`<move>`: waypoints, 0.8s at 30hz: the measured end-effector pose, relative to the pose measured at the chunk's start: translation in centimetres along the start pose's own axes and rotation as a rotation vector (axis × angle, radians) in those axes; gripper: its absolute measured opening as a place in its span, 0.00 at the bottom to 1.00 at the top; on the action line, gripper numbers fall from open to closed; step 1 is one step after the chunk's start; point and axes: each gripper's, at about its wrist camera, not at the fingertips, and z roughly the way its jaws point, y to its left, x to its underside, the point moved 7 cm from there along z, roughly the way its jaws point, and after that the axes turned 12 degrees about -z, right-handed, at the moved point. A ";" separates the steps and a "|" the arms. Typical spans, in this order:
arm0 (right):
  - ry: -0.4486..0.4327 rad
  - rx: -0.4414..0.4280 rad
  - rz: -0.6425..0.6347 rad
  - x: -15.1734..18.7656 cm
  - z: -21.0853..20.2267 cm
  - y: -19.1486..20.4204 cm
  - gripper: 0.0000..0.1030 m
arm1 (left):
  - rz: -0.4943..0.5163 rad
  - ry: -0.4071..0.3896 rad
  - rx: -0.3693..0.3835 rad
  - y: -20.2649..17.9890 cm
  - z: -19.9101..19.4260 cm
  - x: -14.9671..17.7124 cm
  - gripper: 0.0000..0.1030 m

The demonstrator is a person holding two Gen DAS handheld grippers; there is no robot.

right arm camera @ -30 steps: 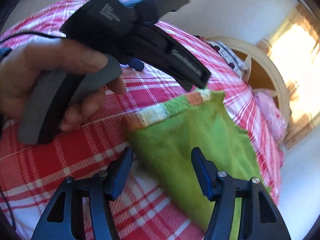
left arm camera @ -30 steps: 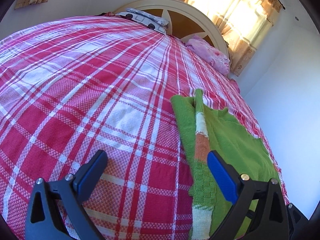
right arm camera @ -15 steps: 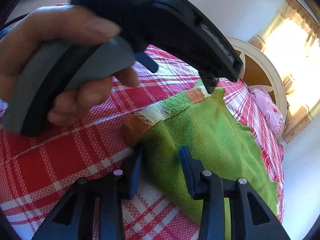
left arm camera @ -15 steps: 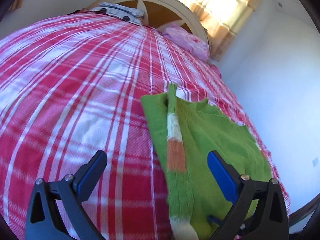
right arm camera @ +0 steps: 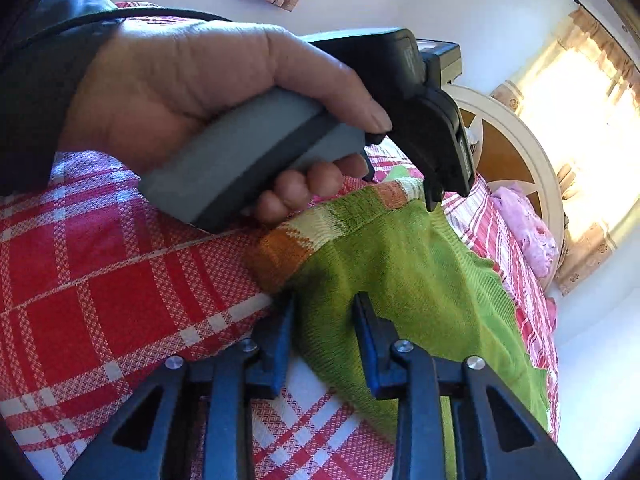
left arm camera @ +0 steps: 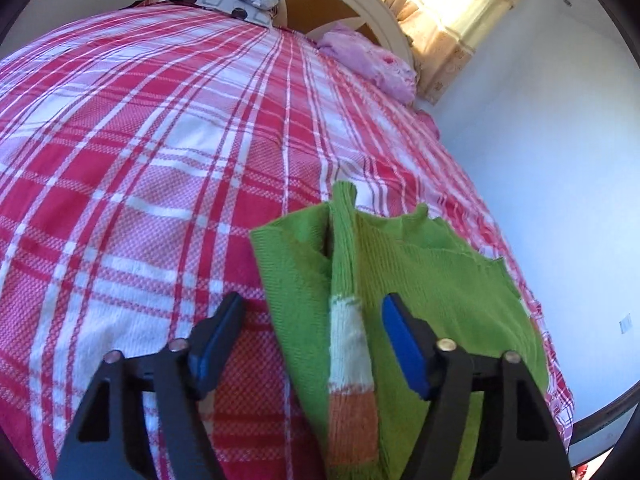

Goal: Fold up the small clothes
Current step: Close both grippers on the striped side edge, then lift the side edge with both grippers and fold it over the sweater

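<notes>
Left gripper (left arm camera: 310, 330): your closing jaws straddle the green sweater's (left arm camera: 420, 272) striped band — not touching.
Right gripper (right arm camera: 324, 320): closing round its corner — contact unclear.

Bed (left arm camera: 160, 152) under red-and-white plaid cover. Green knit garment (left arm camera: 432, 280) with orange and white band spread flat on cover near edge by wall. Patterned pillow (left arm camera: 236, 0) and pink pillow (left arm camera: 372, 60) at cream headboard (left arm camera: 360, 4).

A small green knit sweater (left arm camera: 424, 280) with a white-and-orange striped sleeve (left arm camera: 350, 364) folded across its body lies flat near the plaid bed's edge.
</notes>
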 end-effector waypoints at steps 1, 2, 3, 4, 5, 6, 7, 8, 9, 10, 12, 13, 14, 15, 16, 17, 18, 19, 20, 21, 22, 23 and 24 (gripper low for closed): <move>-0.001 -0.005 0.005 0.0 0.0 0.0 0.22 | -0.012 0.008 0.019 0.2 0.1 0.1 0.45; -0.002 -0.010 0.014 0.0 0.0 -0.1 0.21 | -0.029 0.013 0.036 0.5 0.1 0.1 0.38; -0.005 -0.018 0.026 0.0 -0.1 -0.2 0.21 | -0.050 0.016 0.059 0.7 0.1 0.1 0.36; -0.009 -0.024 0.036 0.1 -0.1 -0.3 0.20 | -0.064 0.017 0.076 0.8 0.0 0.1 0.33; -0.012 -0.028 0.047 0.1 -0.2 -0.5 0.20 | -0.070 0.018 0.079 0.9 0.0 0.1 0.33; -0.015 -0.032 0.056 0.1 -0.1 -0.7 0.20 | -0.072 0.020 0.076 0.8 0.0 0.2 0.33; -0.015 -0.035 0.060 0.1 -0.1 -0.8 0.20 | -0.072 0.020 0.065 0.8 0.1 0.2 0.36; -0.012 -0.038 0.058 0.2 0.1 -0.9 0.20 | -0.073 0.017 0.060 0.7 0.1 0.2 0.38; -0.008 -0.039 0.054 0.1 0.2 -0.9 0.20 | -0.078 0.019 0.060 0.7 0.2 0.1 0.40; -0.006 -0.039 0.050 0.1 0.3 -0.9 0.20 | -0.081 0.022 0.066 0.7 0.3 0.1 0.41; -0.014 -0.046 0.053 0.2 0.4 -1.1 0.20 | -0.077 0.024 0.065 0.7 0.4 0.1 0.41; -0.019 -0.054 0.060 0.3 0.4 -1.2 0.20 | -0.069 0.020 0.068 0.6 0.2 0.1 0.39; -0.028 -0.063 0.071 0.3 0.4 -1.3 0.19 | -0.060 0.020 0.068 0.6 0.2 0.1 0.31; -0.043 -0.071 0.086 0.4 0.2 -1.6 0.16 | -0.055 0.015 0.071 0.5 0.1 0.2 0.24; -0.057 -0.077 0.100 0.5 0.1 -2.0 0.14 | -0.047 0.024 0.104 0.2 0.2 0.3 0.16; -0.074 -0.082 0.117 0.7 -0.1 -2.4 0.13 | -0.037 0.014 0.100 0.1 0.0 0.3 0.15; -0.096 -0.087 0.140 0.8 -0.3 -2.9 0.11 | -0.027 0.005 0.092 -0.1 -0.1 0.3 0.15; -0.114 -0.092 0.160 0.8 -0.6 -3.2 0.10 | -0.017 -0.001 0.086 -0.3 -0.2 0.3 0.15; -0.137 -0.097 0.185 0.9 -0.9 -3.6 0.10 | -0.011 -0.008 0.083 -0.4 -0.2 0.2 0.15; -0.166 -0.102 0.219 1.1 -1.4 -4.2 0.09 | -0.012 -0.015 0.083 -0.5 -0.4 0.2 0.14; -0.189 -0.106 0.250 1.3 -1.7 -4.9 0.09 | -0.026 -0.017 0.091 -0.5 -0.6 0.1 0.14; -0.215 -0.113 0.287 1.6 -2.1 -5.6 0.09 | -0.035 -0.018 0.096 -0.5 -0.6 0.0 0.14; -0.237 -0.123 0.325 1.9 -2.3 -6.3 0.09 | -0.050 -0.025 0.107 -0.6 -0.8 -0.2 0.14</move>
